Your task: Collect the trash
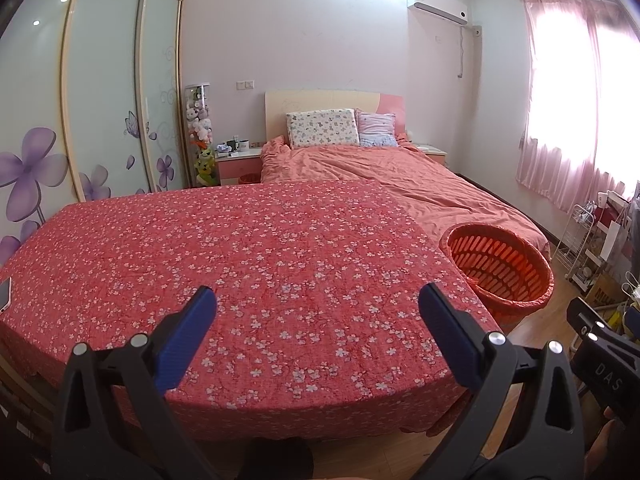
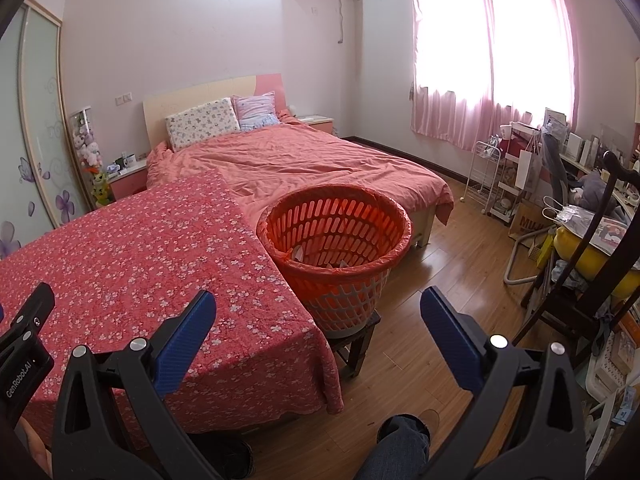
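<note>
A round slotted basket [image 2: 336, 236] lined with an orange bag stands on a low dark stool [image 2: 358, 346] at the table's right corner; pale scraps lie at its bottom. It also shows in the left wrist view as the orange basket [image 1: 498, 266]. My left gripper [image 1: 318, 308] is open above the table's near edge, nothing between its blue pads. My right gripper [image 2: 318, 308] is open too, hovering over the table's right corner, with the basket just ahead. No loose trash shows on the red flowered tablecloth [image 1: 240, 248].
A phone [image 1: 5, 290] lies at the table's left edge. Behind the table is a bed [image 2: 312, 164] with a salmon cover. A wardrobe [image 1: 100, 80] lines the left wall. A cluttered chair [image 2: 592, 240] and wire rack [image 2: 486, 178] crowd the right. A person's knee [image 2: 400, 444] is below.
</note>
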Demonstrator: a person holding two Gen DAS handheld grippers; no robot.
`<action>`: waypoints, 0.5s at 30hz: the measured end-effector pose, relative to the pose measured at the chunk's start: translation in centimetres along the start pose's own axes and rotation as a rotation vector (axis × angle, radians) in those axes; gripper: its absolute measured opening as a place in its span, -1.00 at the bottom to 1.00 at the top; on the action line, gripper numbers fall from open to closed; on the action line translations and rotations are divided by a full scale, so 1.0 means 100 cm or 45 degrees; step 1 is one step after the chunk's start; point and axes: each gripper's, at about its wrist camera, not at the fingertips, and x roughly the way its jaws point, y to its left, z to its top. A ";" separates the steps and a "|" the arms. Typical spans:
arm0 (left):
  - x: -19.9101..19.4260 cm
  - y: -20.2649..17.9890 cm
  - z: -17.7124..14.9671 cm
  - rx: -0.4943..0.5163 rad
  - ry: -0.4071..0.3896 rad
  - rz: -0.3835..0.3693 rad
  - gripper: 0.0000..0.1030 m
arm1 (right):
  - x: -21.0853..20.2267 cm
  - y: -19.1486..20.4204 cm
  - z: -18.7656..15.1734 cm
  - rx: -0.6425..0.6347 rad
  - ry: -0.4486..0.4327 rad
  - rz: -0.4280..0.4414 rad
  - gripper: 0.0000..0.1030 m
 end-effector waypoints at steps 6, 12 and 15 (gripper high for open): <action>0.000 0.000 0.000 0.000 0.000 0.000 0.92 | 0.000 0.000 0.000 -0.001 0.000 0.000 0.96; 0.000 0.000 0.000 -0.001 0.000 0.000 0.92 | 0.001 0.000 0.001 0.000 0.001 0.000 0.96; 0.000 0.000 0.000 0.000 0.001 -0.001 0.92 | 0.001 -0.002 0.000 0.000 0.001 0.000 0.96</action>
